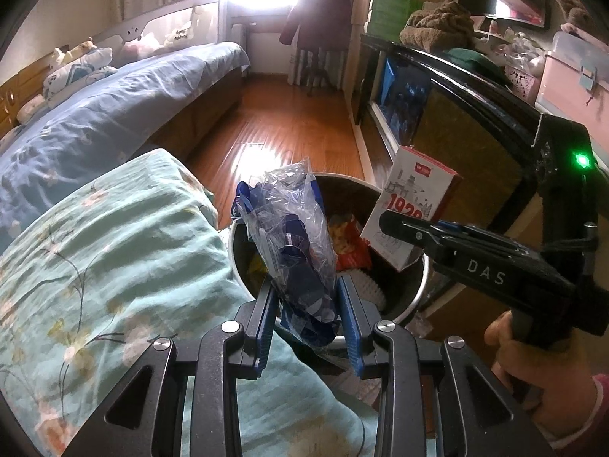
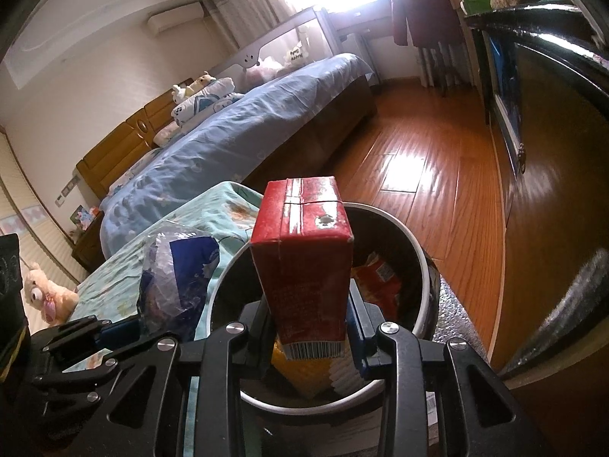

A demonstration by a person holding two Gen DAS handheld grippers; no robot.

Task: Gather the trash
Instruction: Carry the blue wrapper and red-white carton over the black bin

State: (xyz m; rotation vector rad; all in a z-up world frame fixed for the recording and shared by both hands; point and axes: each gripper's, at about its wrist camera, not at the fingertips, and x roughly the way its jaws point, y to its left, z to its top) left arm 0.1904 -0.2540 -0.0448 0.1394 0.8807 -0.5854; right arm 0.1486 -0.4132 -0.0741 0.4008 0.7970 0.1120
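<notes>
Above the trash bin [image 1: 403,304]: left hand-held gripper [image 1: 308,297] clamped on a light, crinkly, slippery plastic wrapper [image 1: 293,236]; right hand-held gripper [image 2: 310,316] clamped low on a stiff, light red carton [image 2: 304,259].

Bin mouth [image 2: 380,213] open; quilt [image 1: 114,247] seemingly crowds left.

Black tool [image 1: 309,304] with blue pads [image 1: 350,320], silver screws; pink sleeve [image 1: 593,411].

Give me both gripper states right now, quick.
Left gripper: shut on a crumpled blue-and-clear plastic bag, above the trash bin.
Right gripper: shut on a red carton, above the same bin.
</notes>
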